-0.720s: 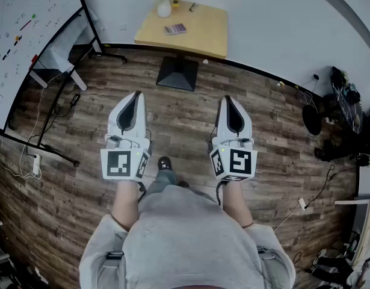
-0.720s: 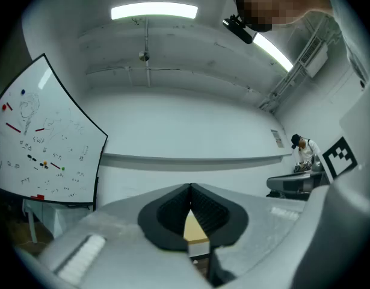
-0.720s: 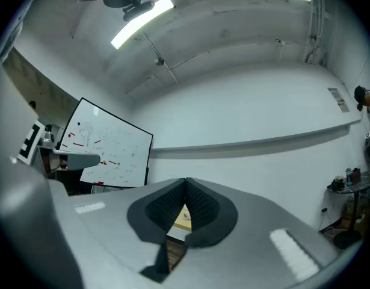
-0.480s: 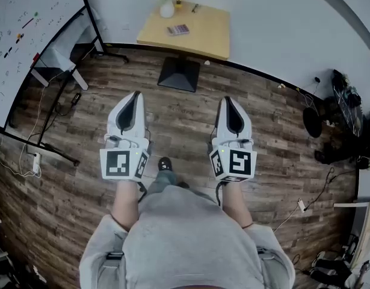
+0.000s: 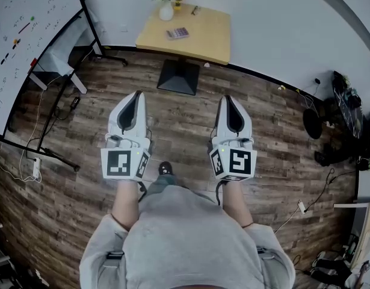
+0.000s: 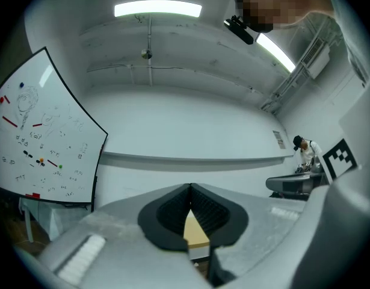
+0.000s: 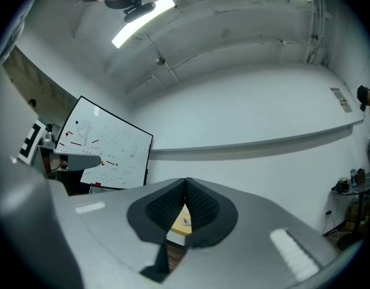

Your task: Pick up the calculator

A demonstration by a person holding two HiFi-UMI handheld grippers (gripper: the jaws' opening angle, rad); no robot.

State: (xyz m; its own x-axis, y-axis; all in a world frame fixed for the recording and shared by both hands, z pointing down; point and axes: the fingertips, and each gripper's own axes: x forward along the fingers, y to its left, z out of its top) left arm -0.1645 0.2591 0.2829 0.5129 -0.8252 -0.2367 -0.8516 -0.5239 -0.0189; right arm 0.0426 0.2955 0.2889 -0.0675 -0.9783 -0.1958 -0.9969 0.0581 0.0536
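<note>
- Your left gripper (image 5: pixel 136 94): held out in front of you, fingers (image 6: pixel 172 212) pressed together, nothing between them.
- Your right gripper (image 5: pixel 227 99): beside it and parallel, fingers (image 7: pixel 203 206) likewise closed and empty.
- Your left forearm (image 5: pixel 126 202) and right forearm (image 5: pixel 233 202): bare, both reaching forward from grey sleeves (image 5: pixel 112 245).

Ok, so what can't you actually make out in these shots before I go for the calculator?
Calculator: head view, too far and small to read keys or screen.
Table: left gripper view, the shut jaws of the left gripper hide all but a sliver.
Whiteboard: head view, cut off by the left edge, writing too small.
Dark thing beside the vase: head view, too small to name.
</note>
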